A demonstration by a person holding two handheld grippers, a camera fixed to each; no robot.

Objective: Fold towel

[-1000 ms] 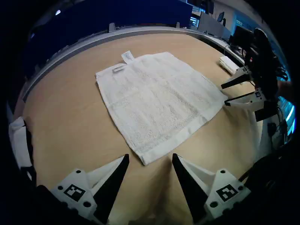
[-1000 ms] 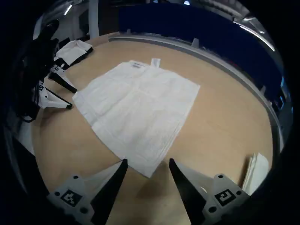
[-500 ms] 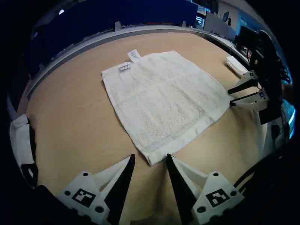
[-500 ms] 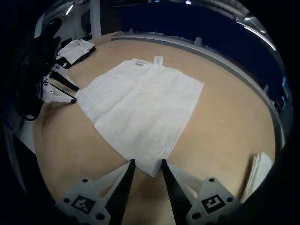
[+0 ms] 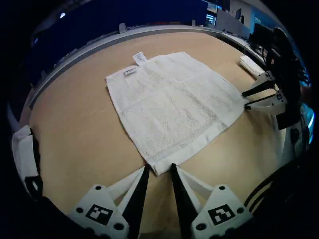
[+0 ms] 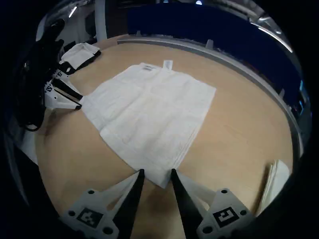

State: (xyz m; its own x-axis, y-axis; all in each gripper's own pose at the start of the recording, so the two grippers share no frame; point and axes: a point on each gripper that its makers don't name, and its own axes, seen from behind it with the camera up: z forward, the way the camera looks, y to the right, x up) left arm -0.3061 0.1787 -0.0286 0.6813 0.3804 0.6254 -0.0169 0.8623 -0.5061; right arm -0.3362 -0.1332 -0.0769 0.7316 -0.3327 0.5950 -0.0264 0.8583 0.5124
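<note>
One white square terry towel [image 5: 171,107] lies flat. Two tools, left gripper [image 5: 158,169] and right gripper [image 6: 154,173], are each narrowly apart around a corner; contact is unclear.

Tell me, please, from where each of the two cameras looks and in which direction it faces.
Left gripper view: rides on the left gripper, low over the table, facing across the towel; its own fingers flank the near corner; the right gripper shows at the towel's right corner.
Right gripper view: rides on the right gripper, facing the towel from that corner; its own fingers flank it; the left gripper shows at the towel's left corner.
Shared: the towel, the table, both grippers.
</note>
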